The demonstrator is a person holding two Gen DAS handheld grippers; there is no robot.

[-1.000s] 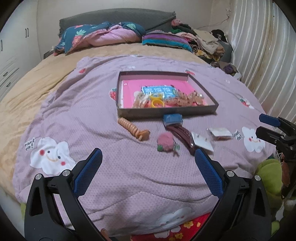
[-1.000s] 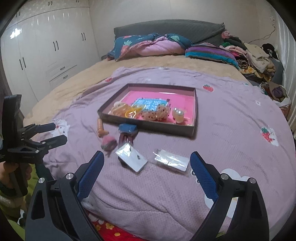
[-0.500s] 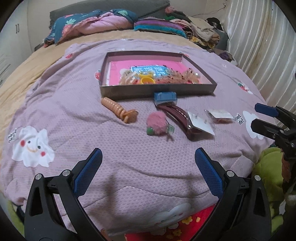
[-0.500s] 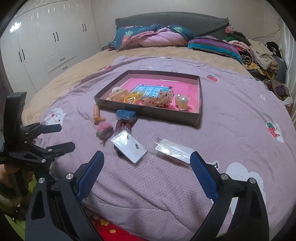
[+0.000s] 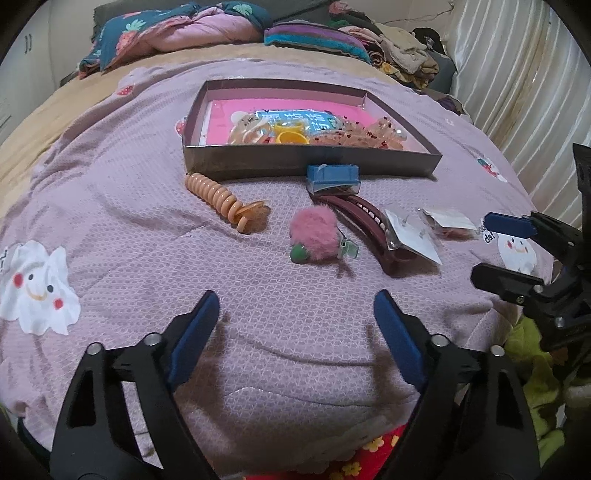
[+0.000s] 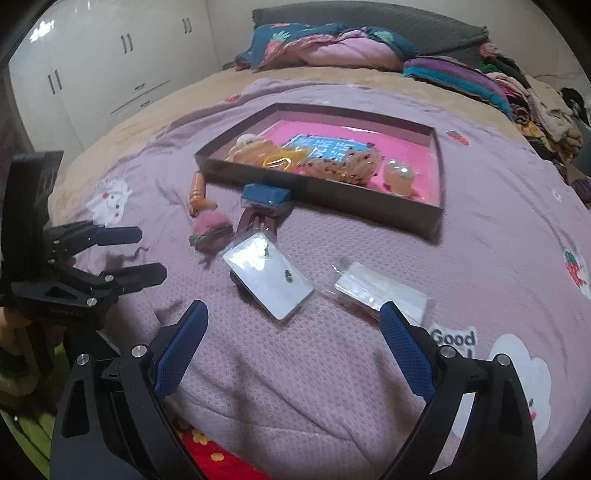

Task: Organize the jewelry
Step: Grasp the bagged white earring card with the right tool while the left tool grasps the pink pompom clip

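Note:
A shallow box (image 5: pixel 310 166) with a pink lining lies on the purple bedspread and holds several hair pieces. In front of it lie an orange spiral hair tie (image 5: pixel 221 195), a pink pompom clip (image 5: pixel 316 234), a maroon hair clip (image 5: pixel 365 218), a small blue box (image 5: pixel 332 177) and two clear packets (image 5: pixel 412 236) (image 5: pixel 448 221). My left gripper (image 5: pixel 295 306) hovers short of the pompom clip, its jaws closing with nothing between them. My right gripper (image 6: pixel 293 314) is open just short of the nearer packet (image 6: pixel 267 275), with the other packet (image 6: pixel 380 290) by its right finger.
Folded quilts (image 5: pixel 177 33) and a heap of clothes (image 5: pixel 399 51) lie at the head of the bed. A curtain (image 5: pixel 517 92) hangs on the right and a white wardrobe (image 6: pixel 92 81) stands on the left. A green plush toy (image 5: pixel 532 354) sits at the bed's near edge.
Both grippers have sunk towards the bedspread and come closer to the loose items. The left gripper's jaws stand narrower than before. The right jaws are as wide as before.

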